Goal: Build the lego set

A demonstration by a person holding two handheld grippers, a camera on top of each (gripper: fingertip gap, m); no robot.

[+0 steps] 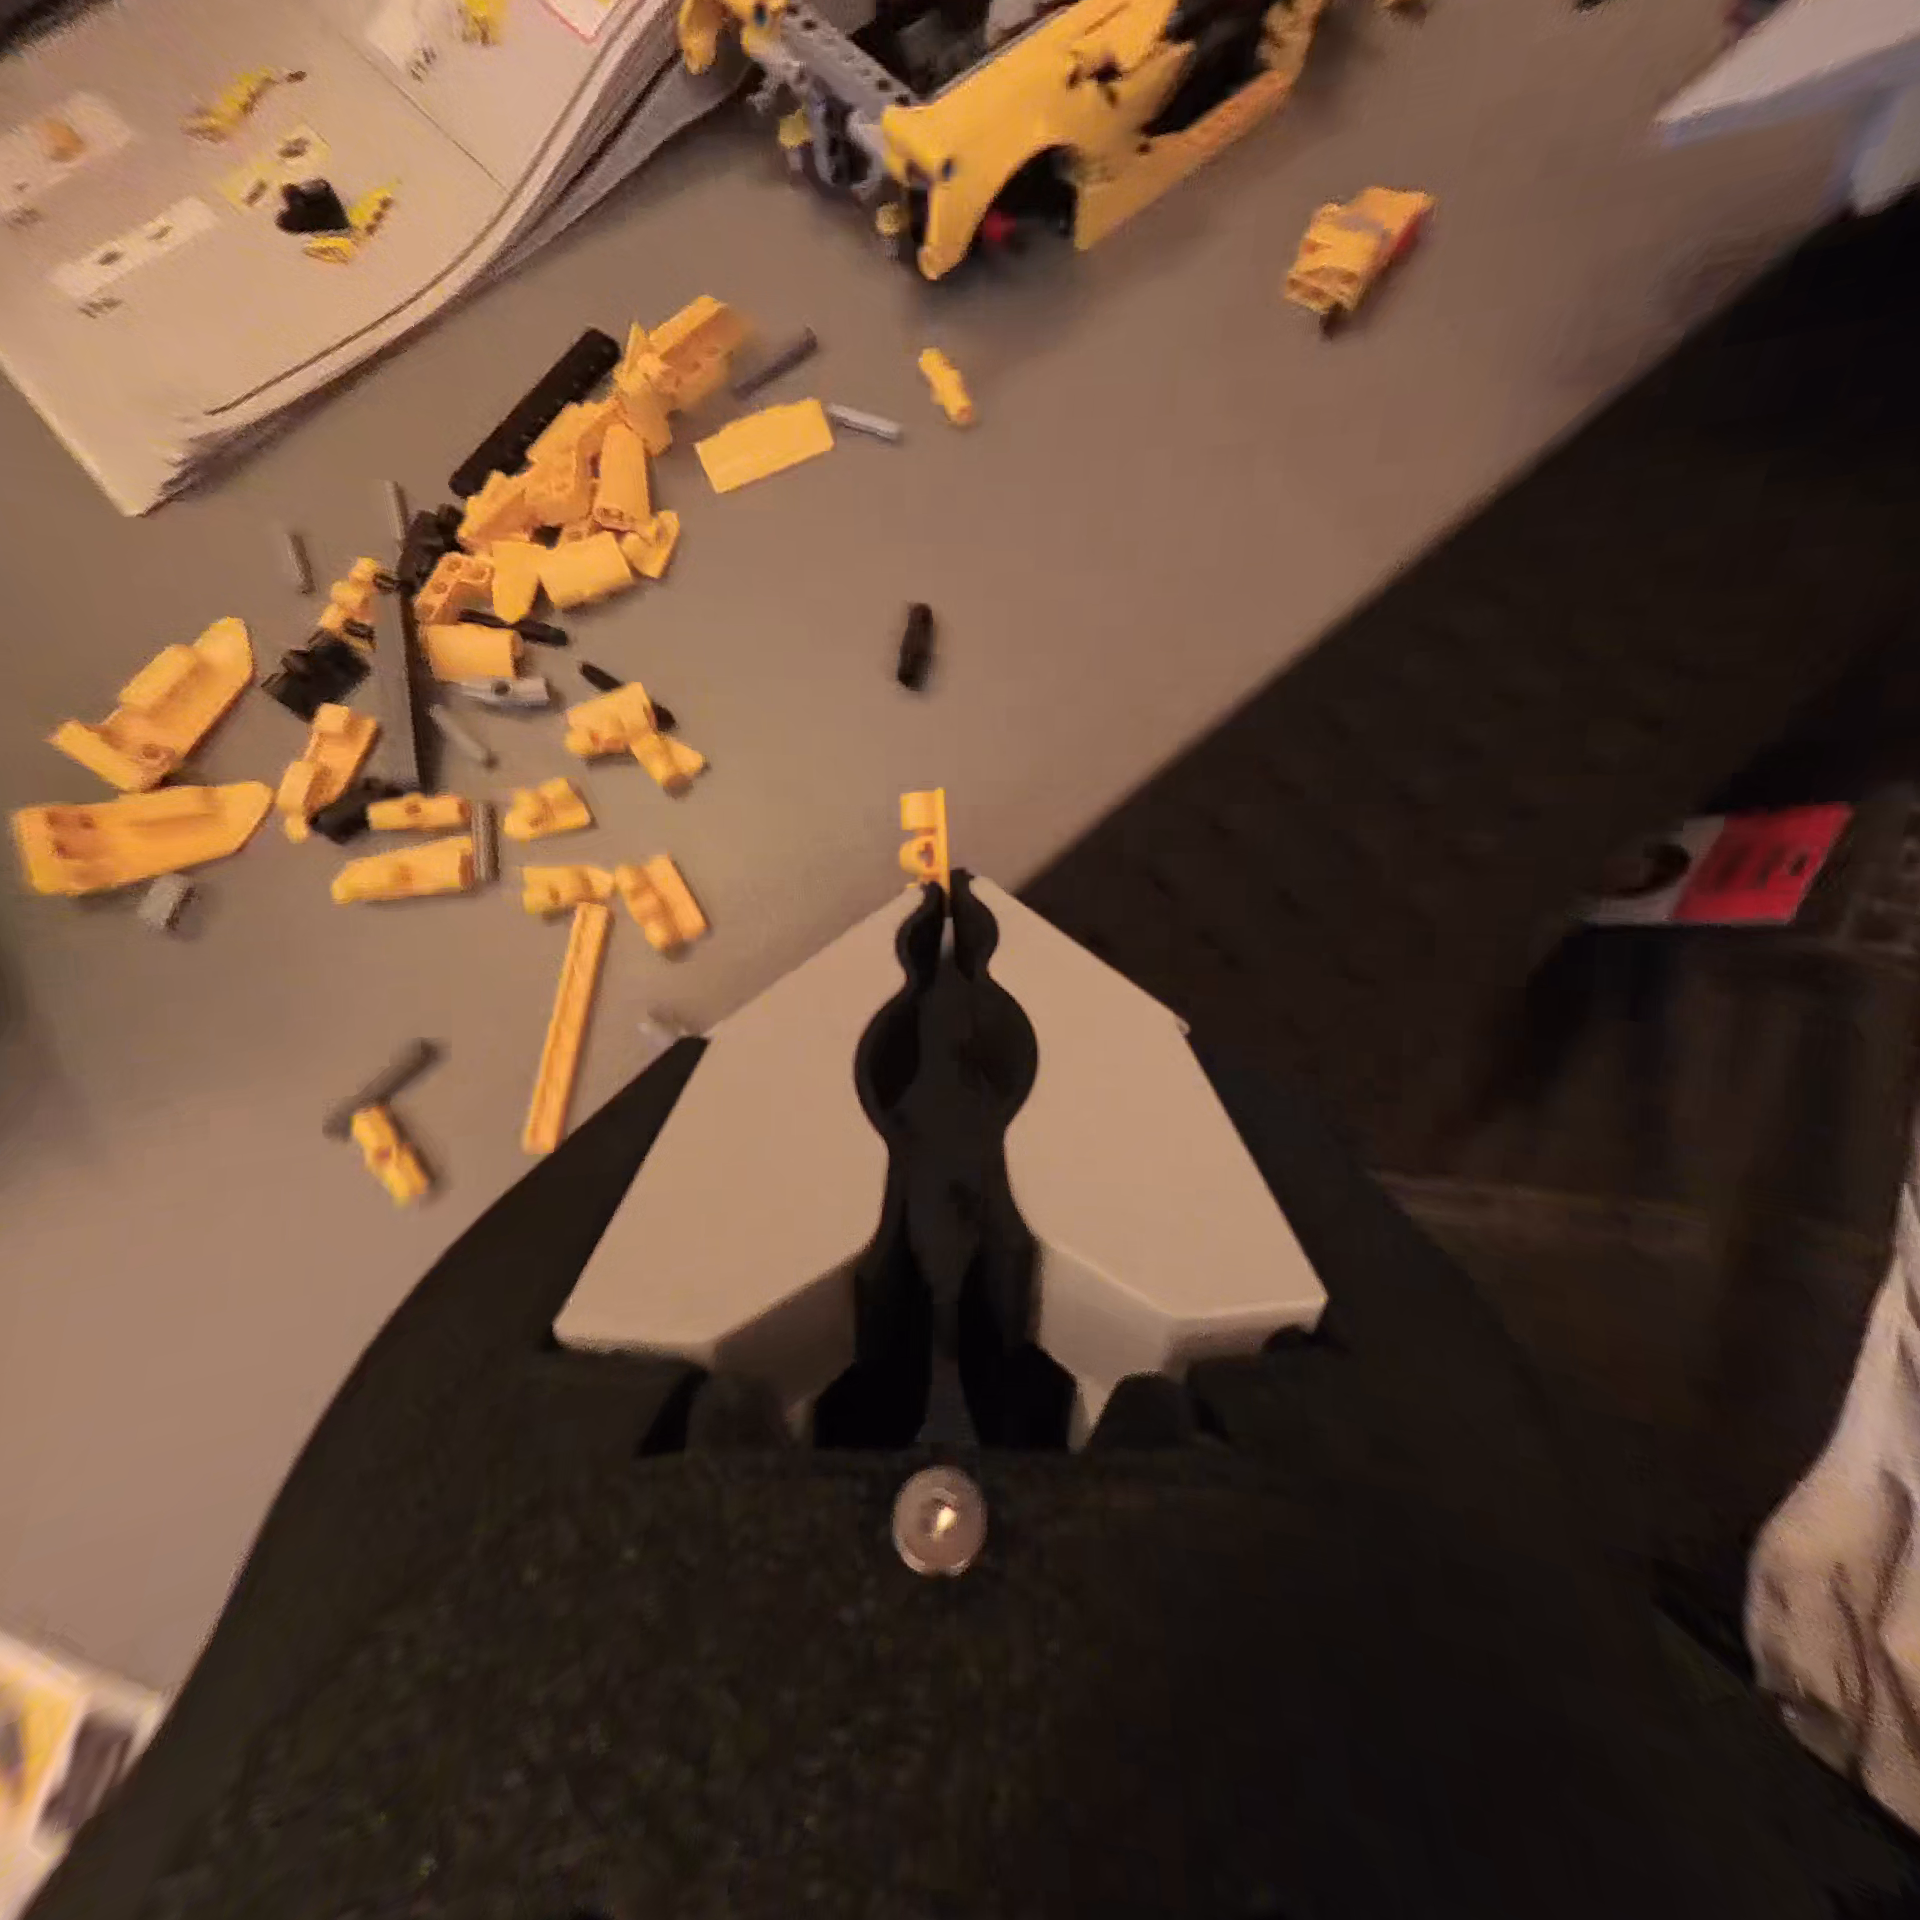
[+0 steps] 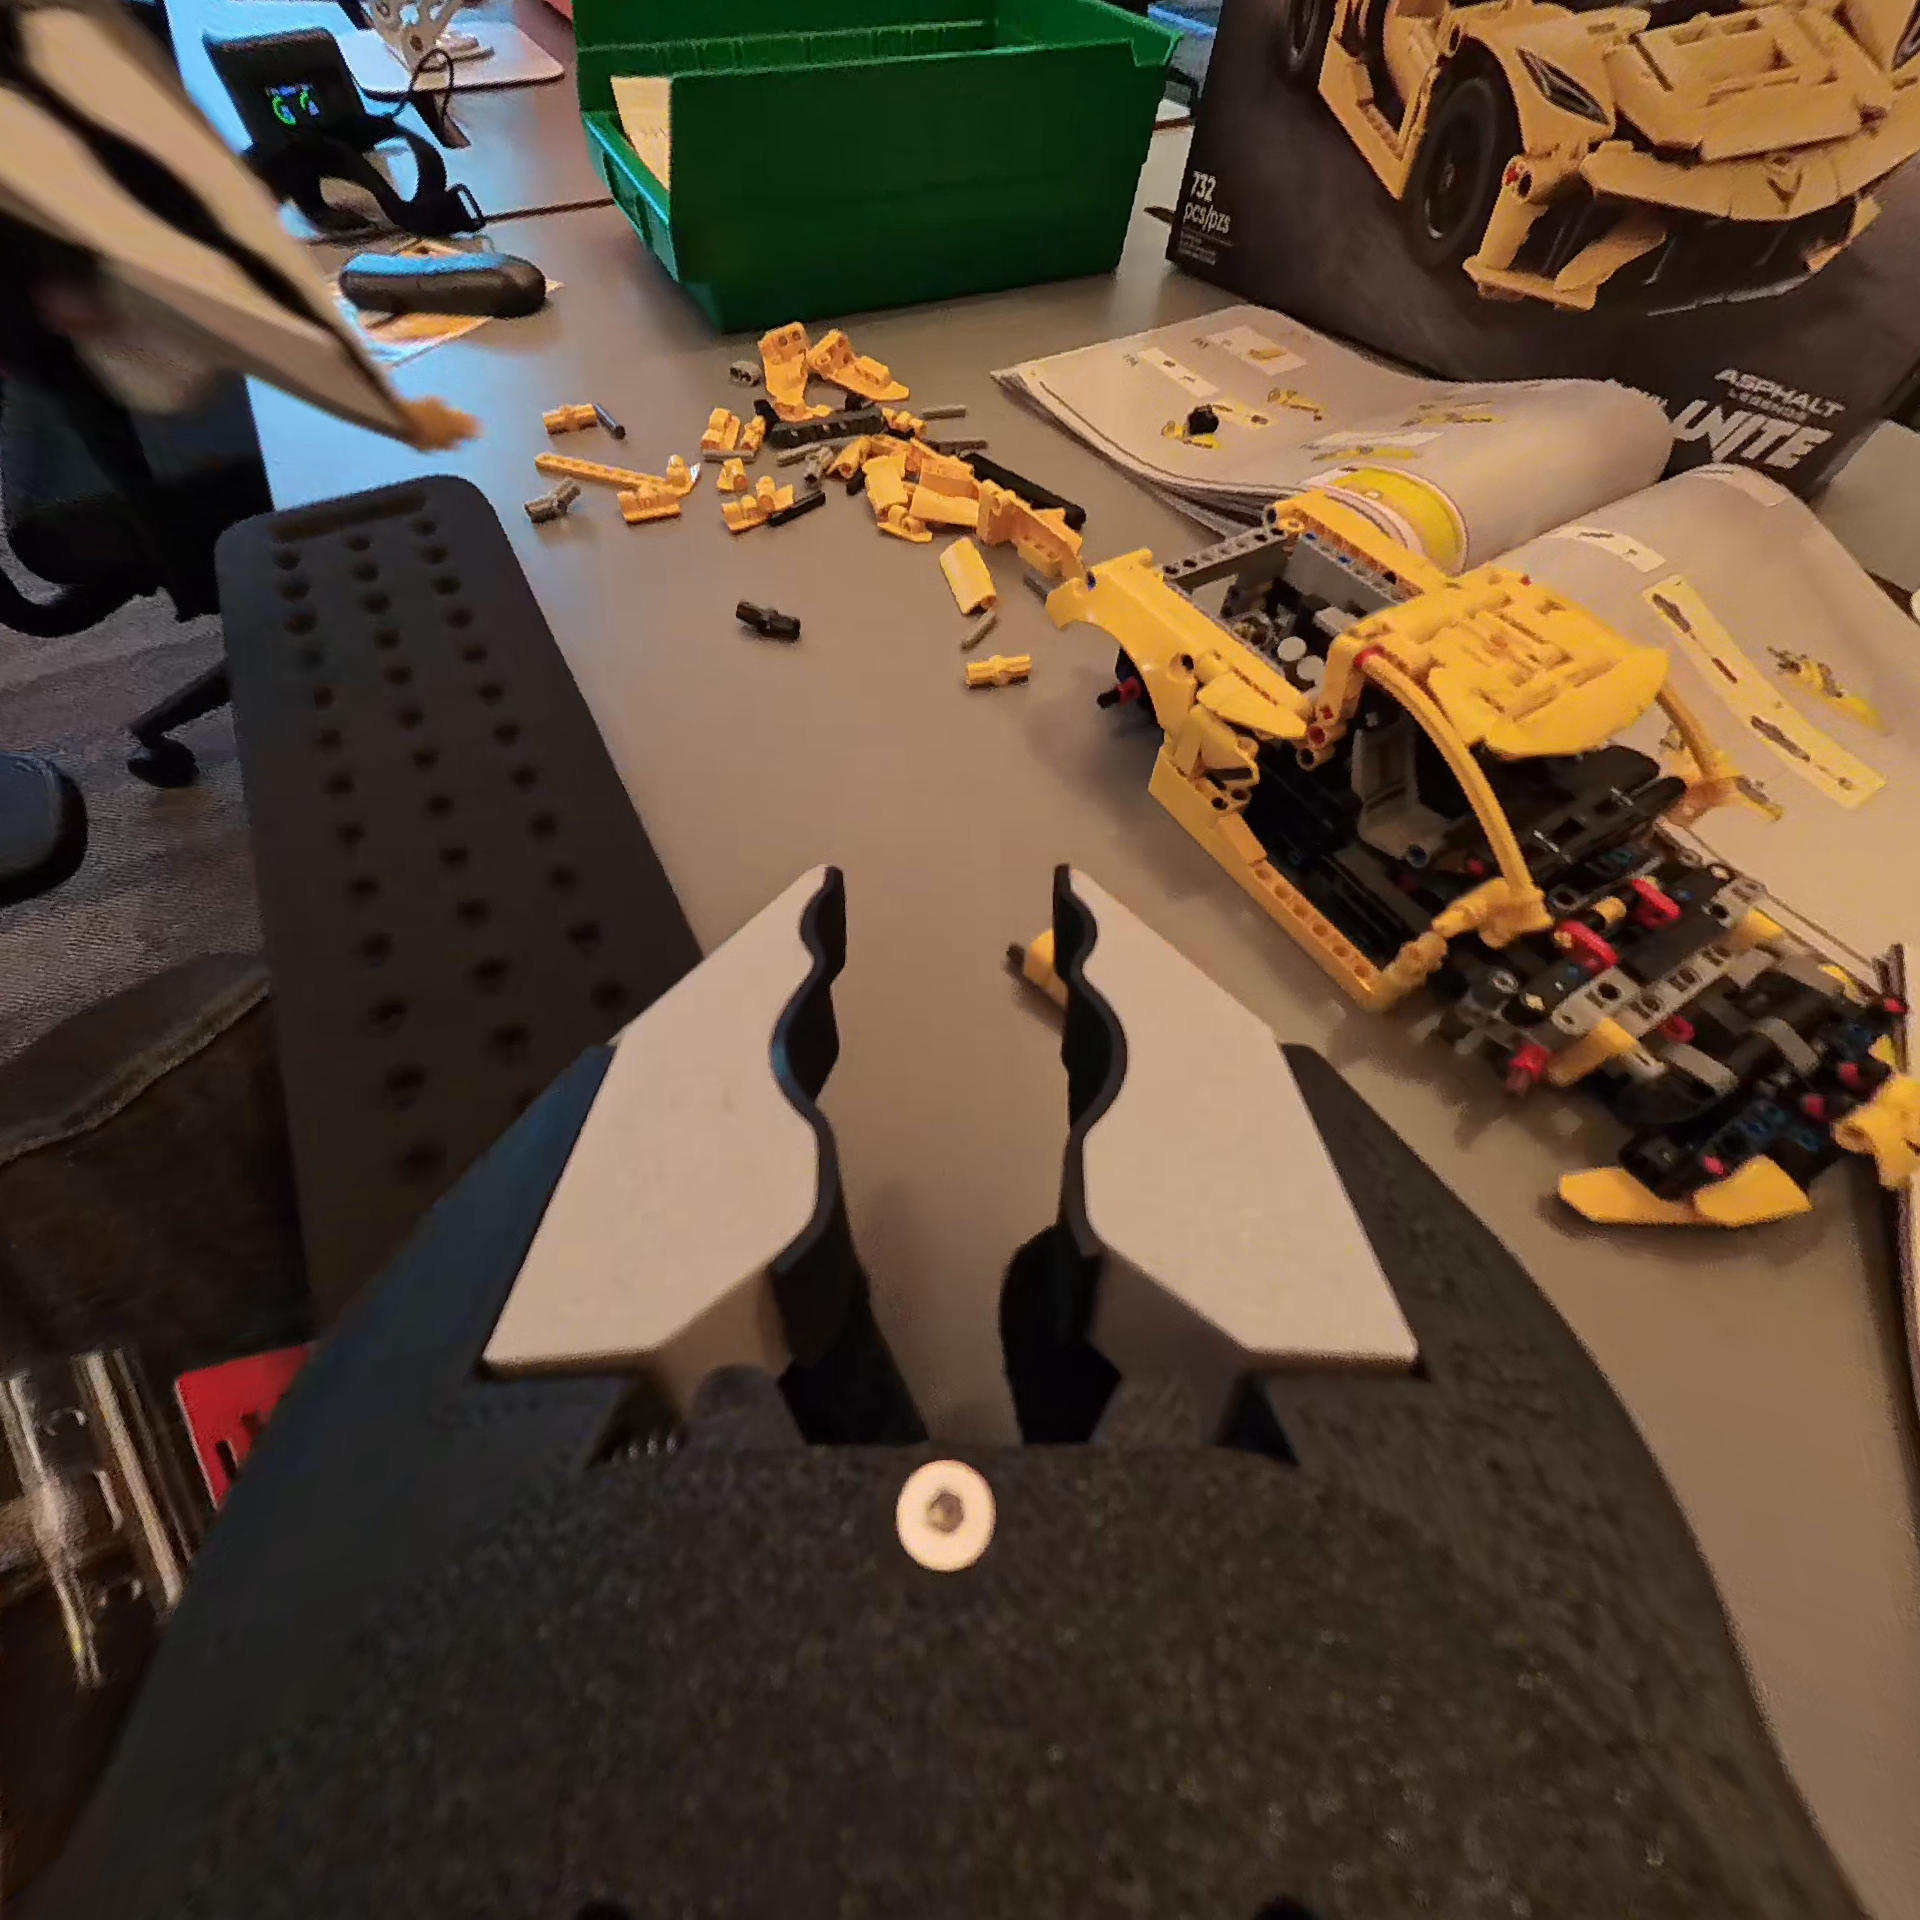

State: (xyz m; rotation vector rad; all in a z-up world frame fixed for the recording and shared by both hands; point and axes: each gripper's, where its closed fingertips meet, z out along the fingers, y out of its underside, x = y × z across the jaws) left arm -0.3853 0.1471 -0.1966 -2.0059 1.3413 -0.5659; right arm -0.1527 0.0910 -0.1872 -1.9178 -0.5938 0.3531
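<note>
Yellow small piece (image 1: 924,837) is sitting pinched in the closed left gripper (image 1: 948,902) above the table edge. The right gripper (image 2: 948,894) is hanging open, empty, left of the half-built car (image 2: 1455,790).

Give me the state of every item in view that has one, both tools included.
Left tool: shut on a small yellow piece.
Right tool: open, nothing held.
Yellow car model: part-built, frame exposed.
Instruction booklet: open.
Green bin: upright, open-topped.
Loose pieces: scattered, unassembled.
</note>
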